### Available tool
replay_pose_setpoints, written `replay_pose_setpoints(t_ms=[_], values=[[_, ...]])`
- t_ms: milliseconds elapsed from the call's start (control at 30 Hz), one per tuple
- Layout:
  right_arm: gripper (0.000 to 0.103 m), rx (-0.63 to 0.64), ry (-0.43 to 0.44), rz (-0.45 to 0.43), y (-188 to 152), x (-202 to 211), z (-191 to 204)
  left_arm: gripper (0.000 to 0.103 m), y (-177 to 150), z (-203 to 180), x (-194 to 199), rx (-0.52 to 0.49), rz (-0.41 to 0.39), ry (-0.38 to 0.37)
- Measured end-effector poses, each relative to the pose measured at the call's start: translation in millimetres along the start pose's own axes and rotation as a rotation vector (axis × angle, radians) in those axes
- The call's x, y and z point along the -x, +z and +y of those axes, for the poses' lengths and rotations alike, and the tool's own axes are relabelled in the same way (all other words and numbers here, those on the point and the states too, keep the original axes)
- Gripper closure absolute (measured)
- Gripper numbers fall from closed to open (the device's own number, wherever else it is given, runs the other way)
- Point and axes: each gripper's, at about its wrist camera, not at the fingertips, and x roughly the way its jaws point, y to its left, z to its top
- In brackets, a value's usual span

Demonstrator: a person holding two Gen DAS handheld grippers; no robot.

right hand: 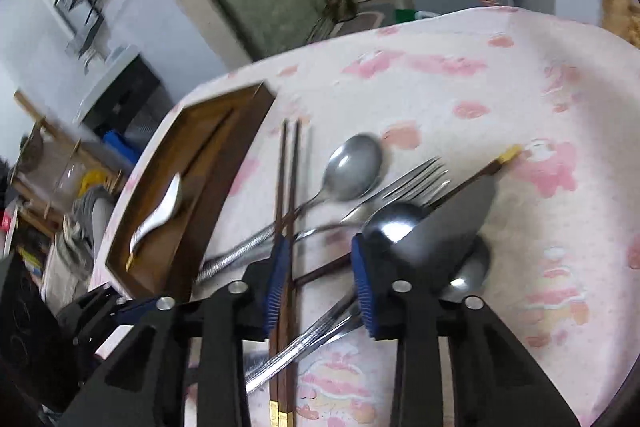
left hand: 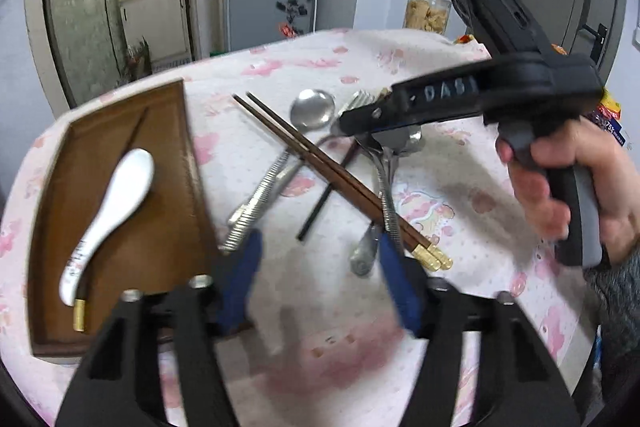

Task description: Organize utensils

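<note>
Wooden gold-tipped chopsticks (left hand: 328,171) lie crossed over steel cutlery (left hand: 260,195).

Brown wooden tray (left hand: 120,227); white ceramic spoon (left hand: 116,203); dark brown chopsticks (left hand: 336,175), gold-capped; silver spoon (right hand: 352,167) and fork (right hand: 412,183); white tablecloth (right hand: 520,87), pink-flowered; blue gripper pads (right hand: 364,283)
</note>
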Motion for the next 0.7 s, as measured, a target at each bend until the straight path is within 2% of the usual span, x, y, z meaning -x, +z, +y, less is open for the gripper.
replay_pose_setpoints(t_ms=[100, 200, 333, 433, 500, 600, 700], values=[[0.076, 0.047, 0.000, 0.023, -4, -9, 15, 0.058, 0, -5, -11, 0.006, 0.029, -0.020], [0.076, 0.067, -0.024, 0.036, -1, -18, 20, 0.058, -2, -6, -15, 0.001, 0.038, -0.024], [0.077, 0.074, 0.000, 0.050, 4, -29, 21, 0.055, -1, -5, -17, 0.005, 0.038, -0.027], [0.093, 0.070, 0.010, 0.053, 6, -30, 27, 0.055, 2, -4, -17, 0.007, 0.033, -0.026], [0.099, 0.044, 0.019, 0.055, 5, -31, 28, 0.055, 4, -4, -17, 0.006, 0.027, -0.029], [0.103, -0.026, 0.084, 0.048, 4, -32, 27, 0.054, 6, -4, -16, 0.007, 0.019, -0.031], [0.103, -0.065, 0.118, 0.039, 3, -31, 30, 0.053, 6, -2, -14, 0.007, 0.018, -0.025]])
